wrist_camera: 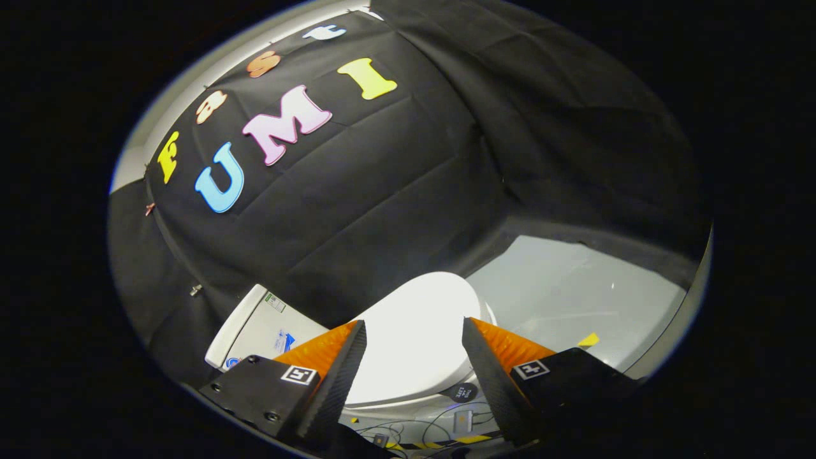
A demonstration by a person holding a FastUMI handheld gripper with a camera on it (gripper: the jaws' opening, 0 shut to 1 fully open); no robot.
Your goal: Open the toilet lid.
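Note:
A white toilet stands below and ahead of me, its smooth oval lid (417, 335) down flat over the bowl. The white tank (255, 328) with small stickers rises behind it against the black cloth wall. My gripper (414, 331) hovers above the lid, open, and the lid shows through the wide gap between the two fingers. Nothing is held and neither finger touches the lid.
A pale grey floor (574, 293) spreads beyond the toilet, with a bit of yellow tape (589, 340) on it. Thin cables and a small box (462, 421) lie on the floor near the toilet's base. Black cloth (395, 178) drapes the wall behind.

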